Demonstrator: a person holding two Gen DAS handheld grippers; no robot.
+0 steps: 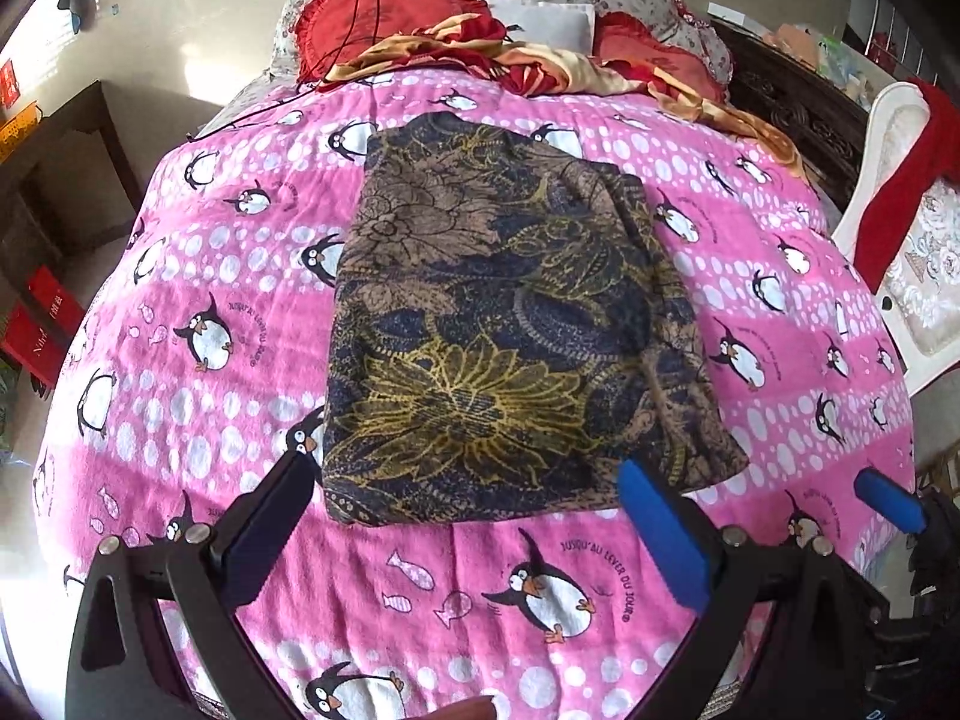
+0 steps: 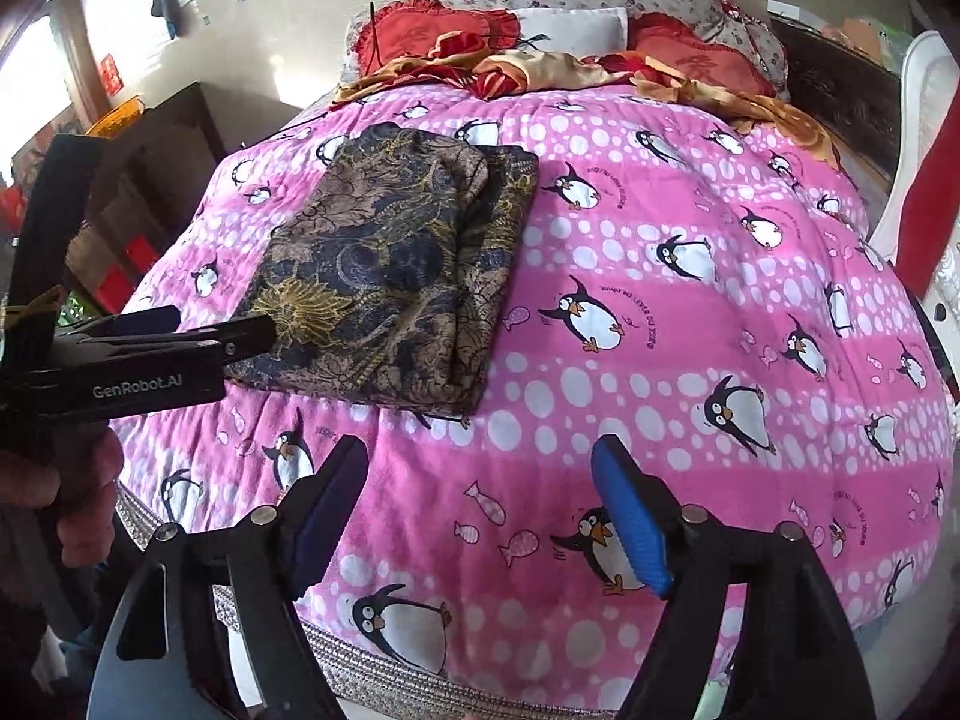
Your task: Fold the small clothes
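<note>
A dark blue, brown and yellow floral garment (image 1: 510,324) lies folded into a rectangle on the pink penguin blanket (image 1: 210,276); it also shows in the right wrist view (image 2: 396,276). My left gripper (image 1: 474,480) is open and empty, its fingertips at the garment's near edge. It appears from the side in the right wrist view (image 2: 198,336). My right gripper (image 2: 480,456) is open and empty, above the blanket (image 2: 690,312) to the right of the garment and apart from it. Its blue fingertip (image 1: 888,501) shows at the right in the left wrist view.
Red pillows (image 1: 342,24), a white pillow (image 1: 540,18) and a crumpled red and gold cloth (image 1: 540,69) lie at the head of the bed. A white chair (image 1: 900,228) with a red cloth stands at the right. Dark furniture (image 1: 66,180) stands at the left.
</note>
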